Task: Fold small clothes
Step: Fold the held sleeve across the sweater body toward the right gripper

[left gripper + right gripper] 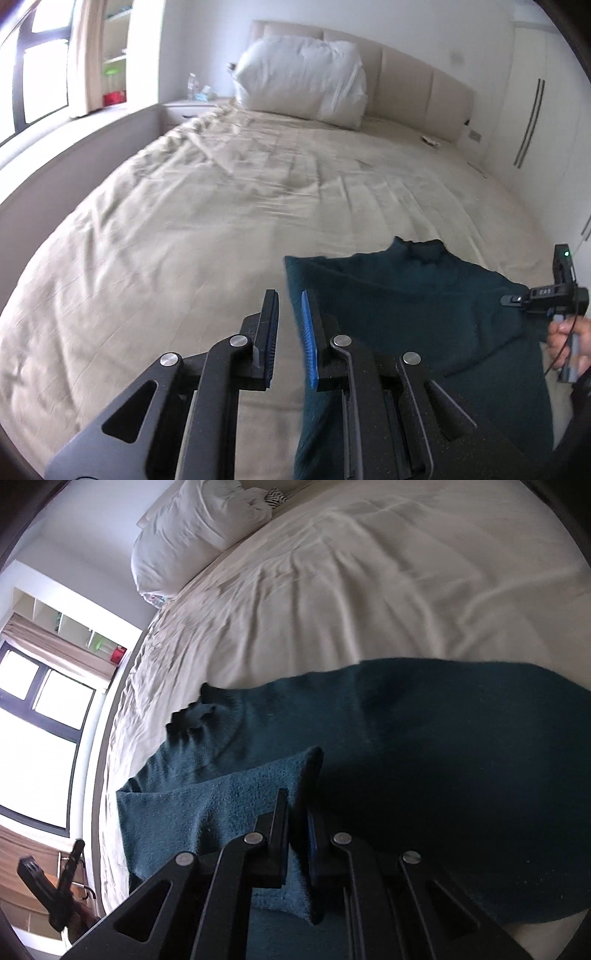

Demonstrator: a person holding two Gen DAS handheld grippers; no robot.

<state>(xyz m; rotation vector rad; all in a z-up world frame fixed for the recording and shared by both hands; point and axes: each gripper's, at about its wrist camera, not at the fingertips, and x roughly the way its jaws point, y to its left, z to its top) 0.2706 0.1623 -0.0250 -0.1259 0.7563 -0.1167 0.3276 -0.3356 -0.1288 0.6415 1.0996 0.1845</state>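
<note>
Sweater (413,295), dark teal, lies spread on the bed (184,221). We see its left edge running just under and right of our left hand-held gripper (290,332), whose jaws stand apart with nothing between them. Our right hand-held gripper (297,834) sits at the sweater's far side, jaws closed on a raised fold of it. A white pillow (303,81) rests far ahead.

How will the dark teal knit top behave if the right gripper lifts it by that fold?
The teal top is probably floppy: it already drapes and creases over the bed. Its nubby knit likely grips well, not slippery. The right gripper lifting one fold would likely leave the rest trailing.
</note>
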